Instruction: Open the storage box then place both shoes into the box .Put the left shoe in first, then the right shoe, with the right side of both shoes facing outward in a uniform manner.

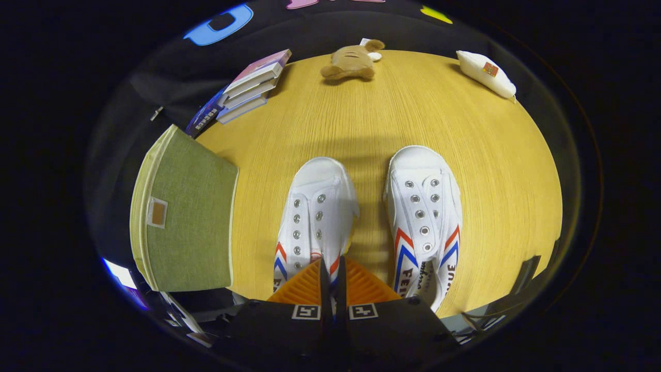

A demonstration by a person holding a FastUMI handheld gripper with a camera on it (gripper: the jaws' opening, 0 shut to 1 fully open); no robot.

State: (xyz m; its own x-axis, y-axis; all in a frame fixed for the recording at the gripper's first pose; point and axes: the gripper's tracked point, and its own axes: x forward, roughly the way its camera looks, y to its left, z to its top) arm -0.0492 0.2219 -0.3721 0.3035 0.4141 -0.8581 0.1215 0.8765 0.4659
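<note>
Two fingers of the gripper (330, 268) are pressed nearly together, clamped on the heel of the left shoe (316, 217). Just beside it stands the right shoe (424, 217), both on the wooden table (496, 170). Left of the shoes sits the green storage box (191, 217), lid closed. Beyond lie stacked books (248, 85), a plush bear (352, 62) and a white pouch (485, 72).

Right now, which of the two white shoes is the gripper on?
The shoe nearer the green storage box, the left of the pair. The gripper has its jaws closed at its collar; the other shoe lies apart, untouched.
</note>
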